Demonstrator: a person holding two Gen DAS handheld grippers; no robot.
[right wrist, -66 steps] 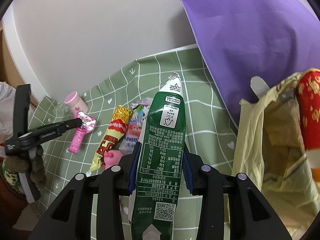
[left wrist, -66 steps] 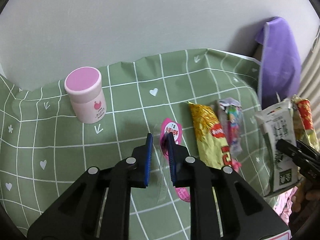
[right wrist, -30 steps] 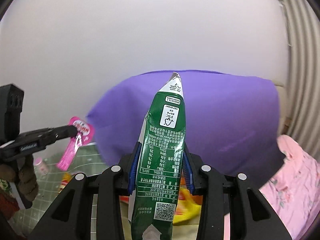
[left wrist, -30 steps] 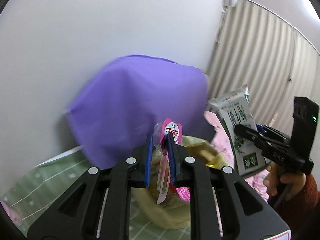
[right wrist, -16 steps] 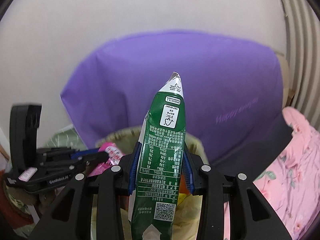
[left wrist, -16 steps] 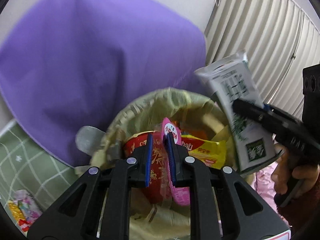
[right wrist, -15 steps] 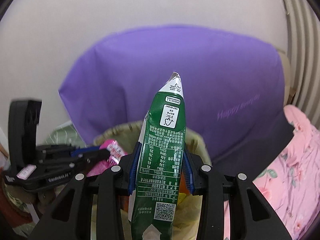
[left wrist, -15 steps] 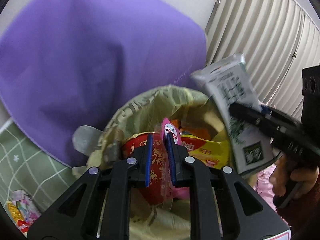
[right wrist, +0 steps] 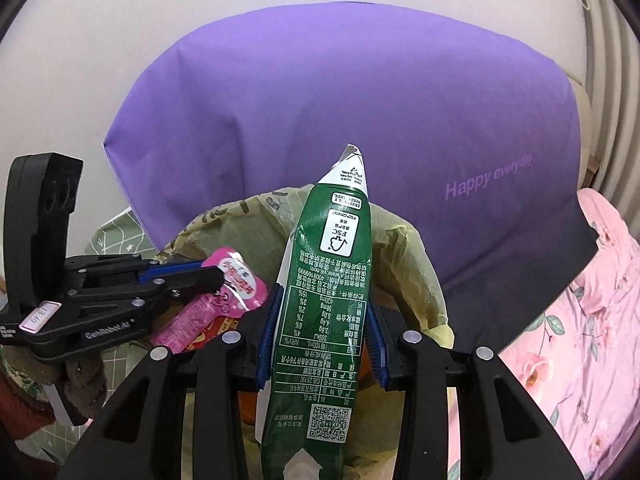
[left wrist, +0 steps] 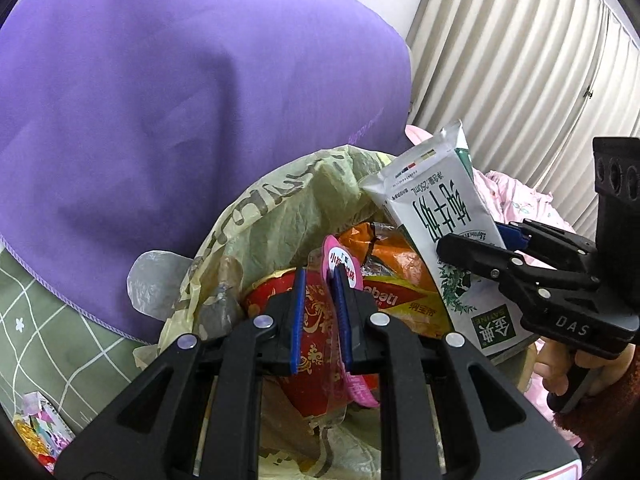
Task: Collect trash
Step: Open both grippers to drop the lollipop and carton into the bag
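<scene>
My left gripper (left wrist: 319,276) is shut on a pink-labelled clear wrapper (left wrist: 340,258), which hangs just over the mouth of a yellowish trash bag (left wrist: 288,200). My right gripper (right wrist: 322,300) is shut on a green-and-white milk carton (right wrist: 328,312), upright over the same trash bag (right wrist: 416,256). In the left wrist view the milk carton (left wrist: 436,208) and right gripper (left wrist: 472,240) are at the bag's right rim. In the right wrist view the left gripper (right wrist: 208,276) holds the pink wrapper (right wrist: 224,300) at the bag's left. A red noodle cup (left wrist: 316,320) and orange wrappers (left wrist: 400,300) lie inside.
A purple cloth (left wrist: 180,100) drapes behind the bag. The green checked tablecloth (left wrist: 48,320) lies lower left with colourful wrappers (left wrist: 36,440) on it. Pink floral fabric (right wrist: 580,320) is to the right and a pleated curtain (left wrist: 520,60) behind. A person's hand (left wrist: 560,368) grips the right tool.
Both grippers swung from the table across to the trash bag and sank toward its mouth, each keeping its item. Over the last half second they have barely moved.
</scene>
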